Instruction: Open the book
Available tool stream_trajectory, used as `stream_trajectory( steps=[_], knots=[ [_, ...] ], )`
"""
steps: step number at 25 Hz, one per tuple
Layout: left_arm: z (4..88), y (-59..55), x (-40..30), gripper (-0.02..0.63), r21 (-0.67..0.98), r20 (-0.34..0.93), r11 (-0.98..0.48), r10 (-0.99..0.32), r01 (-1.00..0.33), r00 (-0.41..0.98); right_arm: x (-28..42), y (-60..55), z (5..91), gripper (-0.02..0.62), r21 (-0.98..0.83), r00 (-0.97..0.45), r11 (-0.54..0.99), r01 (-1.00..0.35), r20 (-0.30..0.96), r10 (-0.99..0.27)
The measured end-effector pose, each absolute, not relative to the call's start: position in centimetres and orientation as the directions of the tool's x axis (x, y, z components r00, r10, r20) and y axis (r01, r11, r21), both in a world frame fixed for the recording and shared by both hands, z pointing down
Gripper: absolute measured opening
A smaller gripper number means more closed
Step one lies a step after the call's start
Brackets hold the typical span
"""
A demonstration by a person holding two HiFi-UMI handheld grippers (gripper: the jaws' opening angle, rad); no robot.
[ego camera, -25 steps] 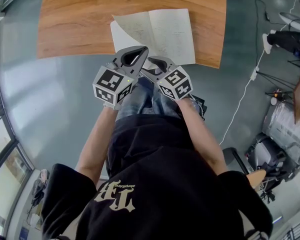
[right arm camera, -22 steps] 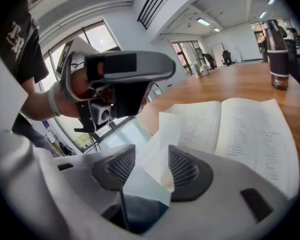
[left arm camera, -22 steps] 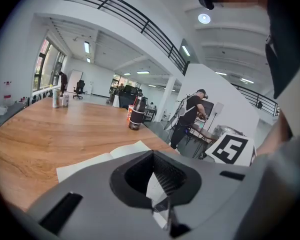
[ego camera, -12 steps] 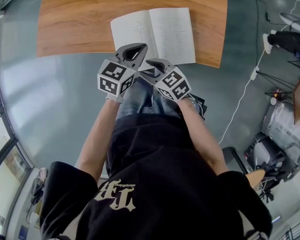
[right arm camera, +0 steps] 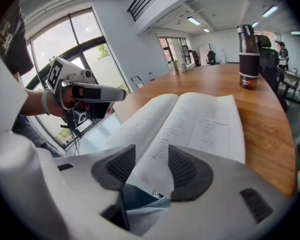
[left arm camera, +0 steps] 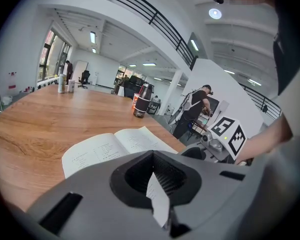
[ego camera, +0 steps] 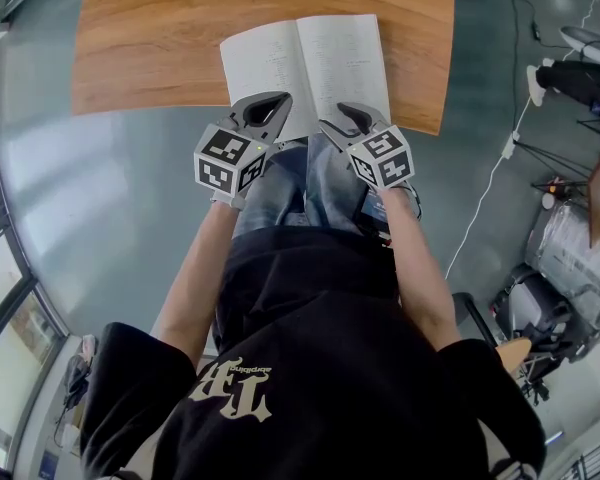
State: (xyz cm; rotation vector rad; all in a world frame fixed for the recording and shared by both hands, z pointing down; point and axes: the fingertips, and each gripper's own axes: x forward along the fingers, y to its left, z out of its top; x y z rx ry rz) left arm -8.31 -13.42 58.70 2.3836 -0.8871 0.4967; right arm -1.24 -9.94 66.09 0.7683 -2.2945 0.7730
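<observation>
The book [ego camera: 305,68] lies open and flat at the near edge of the wooden table [ego camera: 150,38], white printed pages up; it also shows as the book [left arm camera: 112,146] and the book [right arm camera: 190,129]. My left gripper [ego camera: 262,110] hovers just short of the left page's near edge; its jaws are shut, and the left gripper [left arm camera: 155,186] pinches a small white paper slip [left arm camera: 158,204]. My right gripper [ego camera: 348,118] hangs over the near edge of the right page. In its own view the right gripper [right arm camera: 152,166] is open with nothing between the pads [right arm camera: 187,169].
A dark bottle [right arm camera: 249,59] stands farther back on the table, seen also as the bottle [left arm camera: 141,100]. Cups [left arm camera: 65,83] stand at the far end. A white cable [ego camera: 485,188] runs over the floor on the right. A person [left arm camera: 192,111] stands beyond the table.
The page that stood raised a second ago has settled flat. My right gripper has swung to the right, away from the left gripper, which has hardly moved.
</observation>
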Motion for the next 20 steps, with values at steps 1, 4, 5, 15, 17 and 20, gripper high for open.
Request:
stream_trajectory(
  steps=[1,4,5,15,17,20],
  knots=[
    [58.6,-13.5,-8.3,0.005,0.359,0.504,-0.636,-0.484,-0.683,0.715,-0.4,-10.3,66.1,0.195,-0.320,-0.645,0.653,-0.686,0.683,-0.343],
    [58.6,-13.6,-8.3,0.005,0.360,0.502,-0.637,-0.484,-0.682,0.717,2.2,-11.0,66.1,0.195,-0.292,-0.605,0.616,-0.731,0.694,-0.390],
    [58.5,-13.6,-8.3,0.005,0.360,0.501,-0.637,-0.484,-0.682,0.717,3.1,-11.2,66.1,0.195,-0.281,-0.590,0.603,-0.747,0.698,-0.406],
    [58.6,-13.3,-8.8,0.005,0.360,0.506,-0.635,-0.482,-0.683,0.715,9.2,-12.3,66.2,-0.012,-0.192,-0.433,0.450,-0.872,0.731,-0.527],
    [58.5,-13.3,-8.8,0.005,0.358,0.506,-0.637,-0.482,-0.683,0.715,10.0,-12.2,66.7,-0.012,-0.174,-0.399,0.425,-0.888,0.749,-0.528],
    [58.4,-13.2,-8.7,0.005,0.355,0.506,-0.641,-0.481,-0.681,0.716,11.0,-12.3,67.2,-0.012,-0.155,-0.362,0.393,-0.906,0.764,-0.534]
  ],
)
